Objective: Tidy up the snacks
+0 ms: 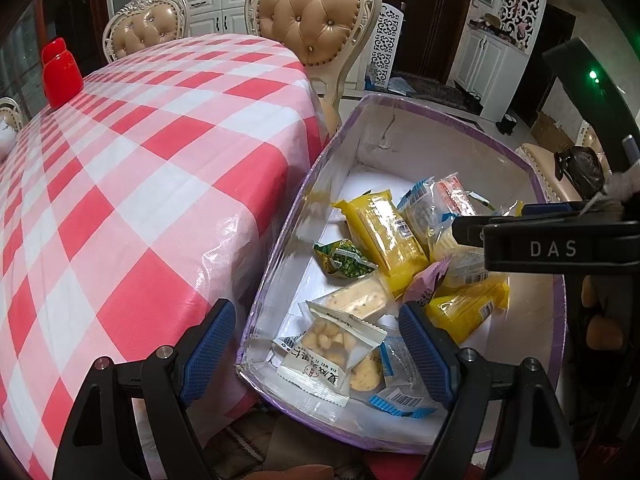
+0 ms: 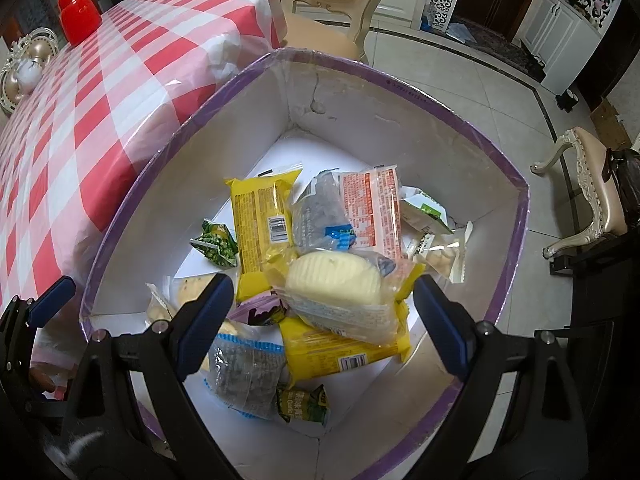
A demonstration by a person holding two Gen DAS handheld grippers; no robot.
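Blue-padded left tongs [image 1: 316, 346] gape wide at the bottom of the left view, gripping nothing, one pad over the checked counter [image 1: 120, 184], the other over the box [image 1: 448, 120]. Right tongs [image 2: 322, 320] likewise stand wide and empty above the snacks [image 2: 316, 248], which lie heaped in the box's white bottom, centre of frame: yellow packs, a pale round cake, green sachets, a nut pack [image 1: 334, 346]. The purple-rimmed box sits just beside the counter's edge. A red bottle [image 1: 60, 76] stands upper left; tufted chairs [image 1: 316, 20] behind.
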